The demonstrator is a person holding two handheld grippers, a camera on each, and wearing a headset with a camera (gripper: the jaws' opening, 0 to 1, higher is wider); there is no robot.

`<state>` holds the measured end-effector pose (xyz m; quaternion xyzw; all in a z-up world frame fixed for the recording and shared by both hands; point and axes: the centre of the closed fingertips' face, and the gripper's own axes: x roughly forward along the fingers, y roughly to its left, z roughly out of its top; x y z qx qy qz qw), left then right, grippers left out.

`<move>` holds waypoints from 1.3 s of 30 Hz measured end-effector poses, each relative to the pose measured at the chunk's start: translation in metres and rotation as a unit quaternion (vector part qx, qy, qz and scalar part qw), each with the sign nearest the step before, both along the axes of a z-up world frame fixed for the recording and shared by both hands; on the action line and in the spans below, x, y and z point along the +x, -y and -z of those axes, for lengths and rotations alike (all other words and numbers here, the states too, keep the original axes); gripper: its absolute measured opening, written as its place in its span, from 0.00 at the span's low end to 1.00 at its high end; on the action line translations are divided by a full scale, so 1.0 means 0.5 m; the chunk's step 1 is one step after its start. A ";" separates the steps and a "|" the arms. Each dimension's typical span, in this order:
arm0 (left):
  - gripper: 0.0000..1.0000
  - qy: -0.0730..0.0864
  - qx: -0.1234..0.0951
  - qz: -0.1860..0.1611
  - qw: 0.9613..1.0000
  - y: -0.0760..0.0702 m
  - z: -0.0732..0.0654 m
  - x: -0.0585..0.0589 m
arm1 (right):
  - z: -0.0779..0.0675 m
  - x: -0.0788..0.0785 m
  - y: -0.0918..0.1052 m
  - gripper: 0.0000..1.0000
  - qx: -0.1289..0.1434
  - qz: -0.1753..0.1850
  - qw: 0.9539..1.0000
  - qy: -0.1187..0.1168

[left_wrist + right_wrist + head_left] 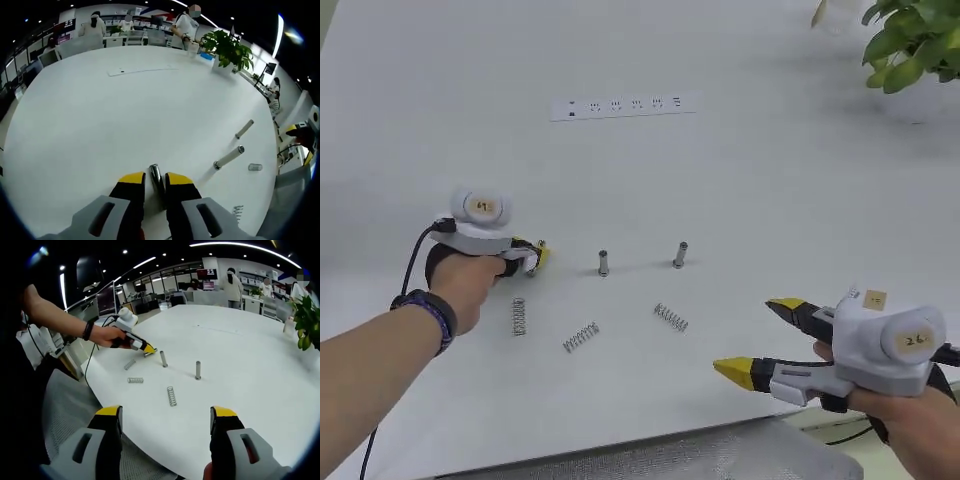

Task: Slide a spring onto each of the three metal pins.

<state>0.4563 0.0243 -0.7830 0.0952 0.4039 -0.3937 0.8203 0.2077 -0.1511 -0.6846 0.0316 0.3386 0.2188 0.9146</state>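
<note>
Nearest the person, the right gripper (748, 336) hovers off the front edge of the white table (750, 180). Its jaws are spread wide with nothing between them, which reads as readiness to pick up a spring. Just beyond it three springs lie flat on the table, apart from one another: the right spring (670, 317), the middle spring (580, 337) and the left spring (518, 316). All are loose, so no pin carries one yet. Behind them the pins form a row. The left gripper (534, 256) sits low to the table at the row's left end, its yellow-tipped jaws drawn close on either side of the left pin (155, 174). They appear to pinch it, probably to steady it while a spring is threaded over its end. The middle pin (603, 263) and the right pin (680, 255) stand upright and free, well apart from either gripper. Farther back a white power strip (623, 105) lies on the table, and a potted plant (910, 40) sits at the far right corner.
</note>
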 end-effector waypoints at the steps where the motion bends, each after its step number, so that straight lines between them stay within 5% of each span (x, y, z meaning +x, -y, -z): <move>1: 0.08 0.000 0.000 0.000 1.000 0.001 0.000 0.001 | 0.000 0.000 0.000 0.70 0.000 0.000 1.000 0.000; 10: 0.03 0.010 0.012 0.002 1.000 0.010 0.002 0.007 | 0.003 0.001 -0.002 0.70 0.000 -0.003 1.000 -0.003; 16: 0.01 0.003 0.023 -0.002 1.000 0.012 0.005 0.011 | 0.003 0.002 0.000 0.70 0.001 -0.002 1.000 -0.002; 26: 0.00 0.012 0.060 0.012 0.998 0.011 0.004 0.015 | 0.003 -0.001 0.001 0.70 0.001 -0.001 1.000 -0.003; 39: 0.00 0.009 0.060 0.001 0.998 0.001 -0.010 0.017 | 0.002 -0.004 0.013 0.70 0.000 0.006 1.000 -0.001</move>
